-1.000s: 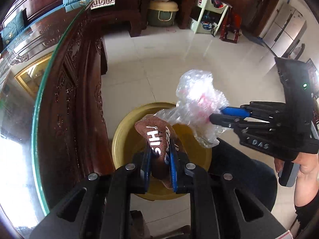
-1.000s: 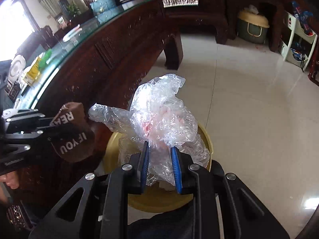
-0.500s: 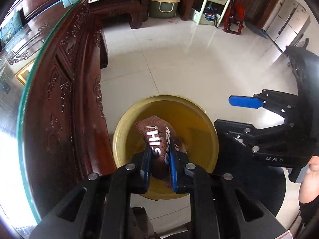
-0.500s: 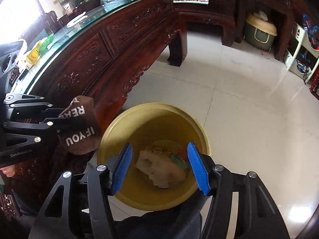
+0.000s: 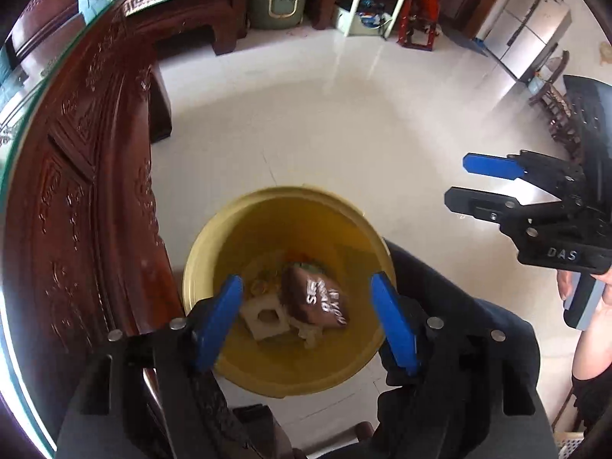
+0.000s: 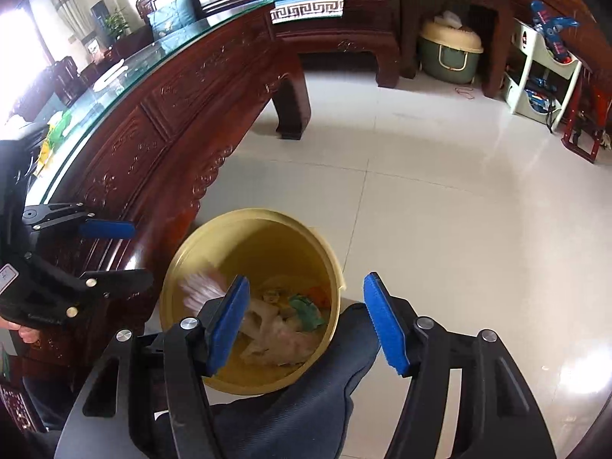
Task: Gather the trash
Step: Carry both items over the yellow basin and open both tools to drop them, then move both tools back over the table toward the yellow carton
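Both tools apart, empty | brown wrapper (image 5: 319,300) in bin (image 5: 214,244) below left tool (image 5: 306,323)

left wrist view: sits just behind the left gripper (image 5: 306,321), looking steeply down along its blue-padded fingers into the round yellow plastic bin (image 5: 206,260), close above it.
left wrist heading: carved dark red wooden table (image 5: 76,210) along the left edge, pale tiled floor (image 5: 325,122) ahead.
right wrist view: sits just behind the right gripper (image 6: 306,321), tilted down over the same bin (image 6: 325,256) from its other side, equally near.
shared ground: bin, table (image 6: 172,122), floor (image 6: 459,191), green tub with cream lid (image 5: 277,0) (image 6: 449,51); each view shows the other gripper at its margin (image 5: 464,179) (image 6: 135,252).
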Available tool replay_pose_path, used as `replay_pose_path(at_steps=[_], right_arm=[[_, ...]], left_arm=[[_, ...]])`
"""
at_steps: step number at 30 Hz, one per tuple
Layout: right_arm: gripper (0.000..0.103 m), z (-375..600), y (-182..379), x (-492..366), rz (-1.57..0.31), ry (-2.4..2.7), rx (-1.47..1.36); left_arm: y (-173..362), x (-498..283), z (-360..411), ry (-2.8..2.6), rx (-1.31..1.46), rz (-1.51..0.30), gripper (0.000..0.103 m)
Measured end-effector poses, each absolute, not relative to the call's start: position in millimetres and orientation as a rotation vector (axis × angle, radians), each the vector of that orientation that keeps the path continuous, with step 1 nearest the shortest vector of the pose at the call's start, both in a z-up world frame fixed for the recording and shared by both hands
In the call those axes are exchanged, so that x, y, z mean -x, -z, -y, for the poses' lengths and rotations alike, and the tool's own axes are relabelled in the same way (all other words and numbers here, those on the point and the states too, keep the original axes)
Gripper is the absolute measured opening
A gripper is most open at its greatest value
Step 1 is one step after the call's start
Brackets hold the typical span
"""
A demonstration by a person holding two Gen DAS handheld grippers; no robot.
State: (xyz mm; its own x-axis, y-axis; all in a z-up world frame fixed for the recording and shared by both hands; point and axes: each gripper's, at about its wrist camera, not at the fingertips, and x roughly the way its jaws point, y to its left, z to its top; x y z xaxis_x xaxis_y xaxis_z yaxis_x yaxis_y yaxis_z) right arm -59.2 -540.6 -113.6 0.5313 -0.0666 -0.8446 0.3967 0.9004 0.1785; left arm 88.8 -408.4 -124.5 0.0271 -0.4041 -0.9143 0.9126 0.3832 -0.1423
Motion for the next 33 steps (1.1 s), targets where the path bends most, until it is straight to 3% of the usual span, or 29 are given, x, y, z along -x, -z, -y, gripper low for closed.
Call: replay_pose_path(at_steps=[7, 9, 11, 13, 15, 27, 33], right_arm=[[0.061, 524, 97, 60, -0.928, 0.248, -0.345], [0.063, 514, 88, 58, -0.912, 0.242, -0.319], [0.070, 500, 76, 56, -0.890, 0.226, -0.287], [0.086, 482, 63, 53, -0.863, 0.212, -0.237], [0.094, 460, 51, 50, -0.842, 0.213, -0.166], [0.095, 300, -23, 17, -0.547, 0.234, 0.231], [0.095, 244, -42, -10, -0.500, 0.104, 0.200]], left_arm=[[97, -94, 388, 1.085, -0.476, -1.063, 0.070], [85, -94, 375, 1.062, -0.443, -1.028, 0.074], [70, -95, 356, 0.999, -0.409, -0.972, 0.095], [56, -96, 336, 0.935, -0.391, -0.907, 0.098], [44, -97, 312, 0.875, -0.381, -0.865, 0.098], [-3, -126, 137, 0.567, -0.143, -0.753, 0.099], [-6, -140, 56, 0.344, -0.046, -0.714, 0.099]])
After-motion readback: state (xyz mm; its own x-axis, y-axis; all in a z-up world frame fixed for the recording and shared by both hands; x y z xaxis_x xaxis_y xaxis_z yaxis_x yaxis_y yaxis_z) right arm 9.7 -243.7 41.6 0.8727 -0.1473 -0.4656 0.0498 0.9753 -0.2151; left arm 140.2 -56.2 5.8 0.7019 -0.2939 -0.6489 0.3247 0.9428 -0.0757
